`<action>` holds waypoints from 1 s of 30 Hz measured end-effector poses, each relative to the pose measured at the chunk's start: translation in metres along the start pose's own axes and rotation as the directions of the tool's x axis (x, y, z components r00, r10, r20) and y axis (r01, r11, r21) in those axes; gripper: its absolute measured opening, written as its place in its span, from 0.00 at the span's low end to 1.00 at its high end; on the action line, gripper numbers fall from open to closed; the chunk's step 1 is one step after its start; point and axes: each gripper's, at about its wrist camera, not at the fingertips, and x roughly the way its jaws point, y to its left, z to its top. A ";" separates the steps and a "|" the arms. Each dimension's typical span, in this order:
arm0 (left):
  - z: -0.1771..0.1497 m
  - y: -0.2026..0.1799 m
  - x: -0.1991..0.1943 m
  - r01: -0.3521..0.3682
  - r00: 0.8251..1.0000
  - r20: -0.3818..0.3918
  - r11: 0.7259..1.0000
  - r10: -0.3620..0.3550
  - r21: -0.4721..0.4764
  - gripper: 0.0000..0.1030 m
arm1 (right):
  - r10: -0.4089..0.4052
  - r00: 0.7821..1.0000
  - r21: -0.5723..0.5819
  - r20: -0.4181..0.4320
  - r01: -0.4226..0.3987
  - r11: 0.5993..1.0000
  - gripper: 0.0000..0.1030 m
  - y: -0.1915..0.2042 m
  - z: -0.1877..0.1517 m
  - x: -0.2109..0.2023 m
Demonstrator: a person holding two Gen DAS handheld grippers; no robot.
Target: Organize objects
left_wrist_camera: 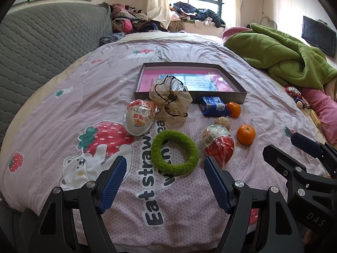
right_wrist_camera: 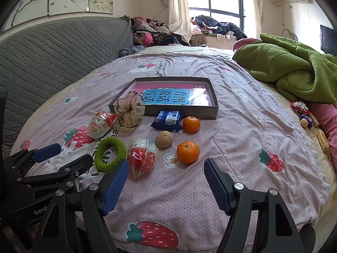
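Both jaws apart and empty: green ring [left_wrist_camera: 174, 152] dead ahead of left gripper [left_wrist_camera: 164, 181], near orange [right_wrist_camera: 187, 152] ahead of right gripper [right_wrist_camera: 166, 186].

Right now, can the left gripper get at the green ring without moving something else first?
Probably yes. The left gripper is open, and the green ring lies flat just ahead of it, apart from its neighbours, with only bare bedsheet between.

Small things crowd the bedspread [right_wrist_camera: 242, 126] before the open box [right_wrist_camera: 213, 105]: two wrapped eggs [left_wrist_camera: 140, 117] [right_wrist_camera: 143, 158], a green ring [left_wrist_camera: 174, 152], a scrunchie [left_wrist_camera: 170, 103], a blue packet [right_wrist_camera: 168, 120], a ball [right_wrist_camera: 164, 139], two oranges [right_wrist_camera: 187, 152] [right_wrist_camera: 191, 124]. Gaps between them are narrow. Bare cloth lies nearer, and to the right up to the green blanket [right_wrist_camera: 294, 67].
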 end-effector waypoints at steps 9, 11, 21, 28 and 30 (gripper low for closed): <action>0.002 0.004 0.002 -0.004 1.000 -0.002 1.000 0.004 -0.009 0.75 | -0.007 1.000 0.002 0.004 0.007 1.000 0.71 -0.002 0.000 0.000; 0.001 0.005 0.005 -0.008 1.000 -0.010 1.000 0.008 -0.011 0.75 | -0.009 1.000 0.006 -0.003 0.009 1.000 0.71 -0.003 -0.001 0.002; -0.003 0.009 0.024 -0.013 0.999 -0.053 1.000 0.012 -0.018 0.75 | -0.018 0.999 0.010 -0.031 0.018 1.000 0.71 -0.012 -0.004 0.015; -0.002 0.019 0.044 -0.021 0.996 -0.084 0.998 0.017 -0.052 0.75 | -0.008 0.997 0.021 -0.071 0.010 1.000 0.71 -0.024 -0.009 0.033; -0.001 0.022 0.050 -0.024 0.996 -0.090 0.998 0.018 -0.060 0.75 | -0.012 0.997 0.022 -0.079 0.014 1.000 0.71 -0.027 -0.011 0.039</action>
